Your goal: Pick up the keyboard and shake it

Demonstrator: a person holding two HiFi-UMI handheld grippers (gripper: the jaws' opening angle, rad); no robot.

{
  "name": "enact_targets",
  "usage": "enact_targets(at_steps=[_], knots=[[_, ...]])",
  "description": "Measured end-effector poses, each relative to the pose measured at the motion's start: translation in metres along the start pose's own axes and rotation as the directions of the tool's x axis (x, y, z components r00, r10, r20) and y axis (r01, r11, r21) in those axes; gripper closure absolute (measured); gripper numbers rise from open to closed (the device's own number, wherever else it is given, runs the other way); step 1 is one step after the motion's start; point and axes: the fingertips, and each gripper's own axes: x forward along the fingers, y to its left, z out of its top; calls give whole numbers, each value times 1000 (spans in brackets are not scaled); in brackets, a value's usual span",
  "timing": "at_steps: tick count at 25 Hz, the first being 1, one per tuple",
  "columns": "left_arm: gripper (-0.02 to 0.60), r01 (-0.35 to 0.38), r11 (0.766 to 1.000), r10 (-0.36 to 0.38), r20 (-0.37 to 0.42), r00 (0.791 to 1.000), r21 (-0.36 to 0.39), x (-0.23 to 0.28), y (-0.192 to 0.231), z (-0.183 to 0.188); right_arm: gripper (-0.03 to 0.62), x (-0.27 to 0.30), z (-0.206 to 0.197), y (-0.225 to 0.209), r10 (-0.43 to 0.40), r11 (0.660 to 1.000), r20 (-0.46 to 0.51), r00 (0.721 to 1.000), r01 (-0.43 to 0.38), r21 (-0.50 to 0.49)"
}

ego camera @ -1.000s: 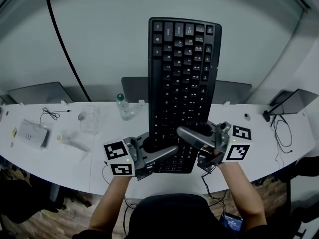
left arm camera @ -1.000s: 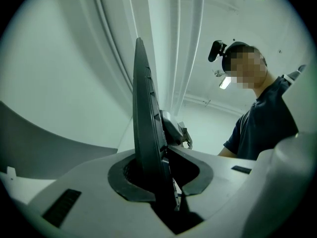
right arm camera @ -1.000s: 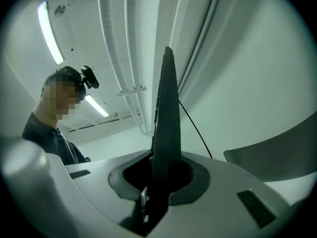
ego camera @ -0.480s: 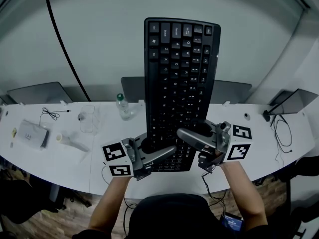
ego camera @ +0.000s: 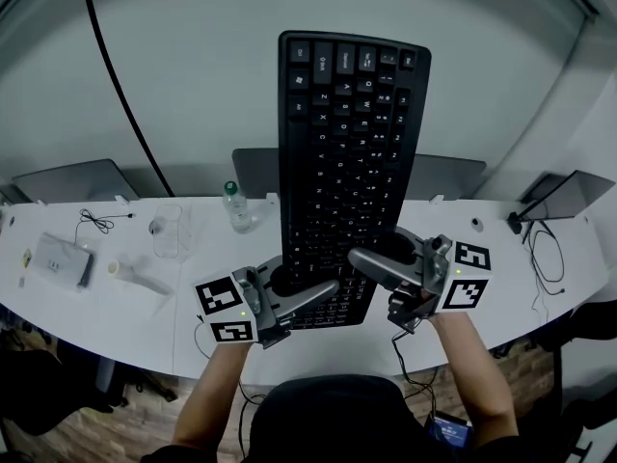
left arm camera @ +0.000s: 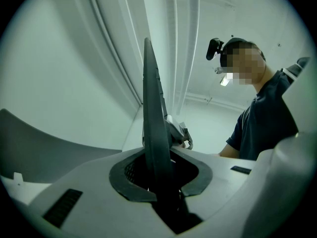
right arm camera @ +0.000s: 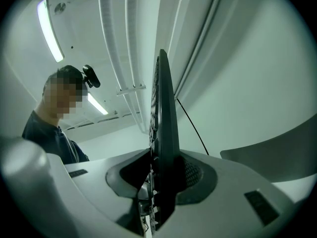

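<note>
Keyboard (ego camera: 352, 162) stands on end above the table (ego camera: 106, 302), its lower end clenched in the left claw (ego camera: 331, 288); the right claw (ego camera: 359, 258), grasping it too, has just been easing wider. Loosen more and a shake may twist or drop it

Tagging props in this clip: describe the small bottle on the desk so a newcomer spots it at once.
Find the white desk across the head view. Near its far edge, just left of the upright black keyboard, stands a small clear bottle. Its green cap sets it apart from the clear cup on its left.
</note>
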Motion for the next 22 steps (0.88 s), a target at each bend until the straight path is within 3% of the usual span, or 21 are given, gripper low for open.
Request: enact_targets(at_steps=[13,22], knots=[[485,-69,996,70,-14,997,57,-7,7,5,439,-25,-1,-14,-117,989,-42,992,112,-100],[485,-166,980,169,-13,986,113,-8,7,5,441,-51,17,-7,-223,943,6,975,218,-252]])
